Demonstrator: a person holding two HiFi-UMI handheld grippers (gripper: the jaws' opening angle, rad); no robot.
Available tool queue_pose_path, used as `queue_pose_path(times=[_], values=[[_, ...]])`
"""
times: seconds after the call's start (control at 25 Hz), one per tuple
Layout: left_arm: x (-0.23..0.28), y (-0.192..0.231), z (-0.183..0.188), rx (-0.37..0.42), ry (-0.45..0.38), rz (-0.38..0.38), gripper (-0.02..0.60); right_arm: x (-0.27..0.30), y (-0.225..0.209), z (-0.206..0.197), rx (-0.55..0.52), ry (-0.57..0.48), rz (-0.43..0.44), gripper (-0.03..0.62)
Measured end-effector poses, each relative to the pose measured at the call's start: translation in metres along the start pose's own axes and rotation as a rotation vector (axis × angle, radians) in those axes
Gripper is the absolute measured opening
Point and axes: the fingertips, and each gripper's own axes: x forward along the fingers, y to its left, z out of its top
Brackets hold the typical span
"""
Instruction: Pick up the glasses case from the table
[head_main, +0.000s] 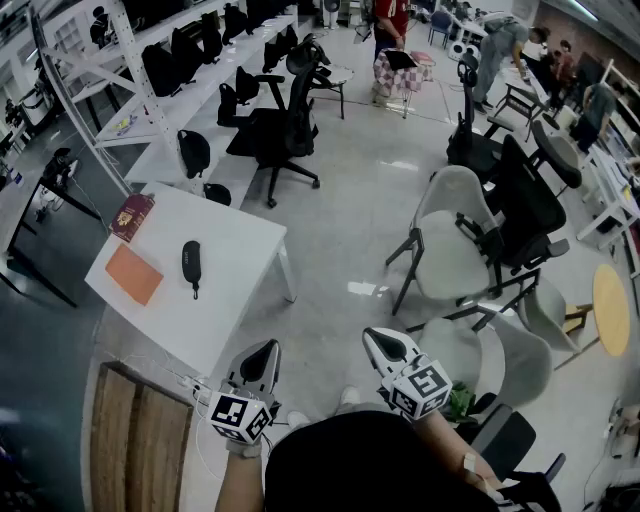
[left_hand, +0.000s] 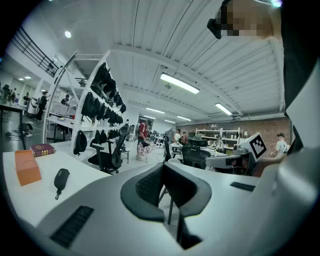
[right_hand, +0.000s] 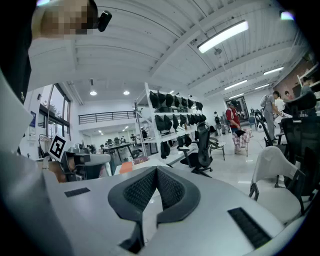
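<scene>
Closest to the camera, the left gripper (head_main: 262, 352) and the right gripper (head_main: 378, 340) are held side by side over the pale floor, both pointing almost level. In each gripper's own view the black ribbed pads meet at their tips, so both pairs of jaws are closed together with nothing between them. Just left of the left gripper lies a wooden board (head_main: 128, 440), with white cables running along its upper edge.

Beyond it stands a white table (head_main: 245, 250), ahead and to the left of both grippers and well apart from them. The black glasses case (head_main: 191, 262) lies flat near the table's middle, untouched, its short strap trailing towards the near edge. An orange notebook (head_main: 134, 274) lies just left of the case, and a dark red book (head_main: 132, 217) sits at the far left corner.

Further off, grey chairs (head_main: 450, 240) cluster on the right, and a black office chair (head_main: 285, 120) stands behind the table. White shelving (head_main: 190, 50) hung with black backpacks runs along the left, and a person in a red top (head_main: 390, 15) stands at the far end.
</scene>
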Motion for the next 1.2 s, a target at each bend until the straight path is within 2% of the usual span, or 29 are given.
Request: queue_pose_path(times=[0.32,0.52,0.8,0.92,1.2], values=[[0.03,-0.019,-0.001,0.003,0.021,-0.042,0.017,-0.004,-0.027,0.0,0.008,0.0,0.006,0.028],[0.055,-0.025,-0.006,0.011,0.043,-0.01,0.017,-0.009,-0.048,0.0,0.046,-0.017,0.046,0.028],[0.077,-0.028,-0.026,-0.017,0.1,0.05,0.017,-0.001,-0.079,-0.011,0.081,0.022,0.059,0.028],[0.081,-0.014,-0.038,-0.026,0.139,0.072,0.017,0.01,-0.085,-0.011,0.079,0.026,0.071,0.028],[0.093,0.055,-0.039,-0.069,0.14,0.11,0.017,0.072,-0.094,-0.012,0.1,0.066,0.056,0.028]])
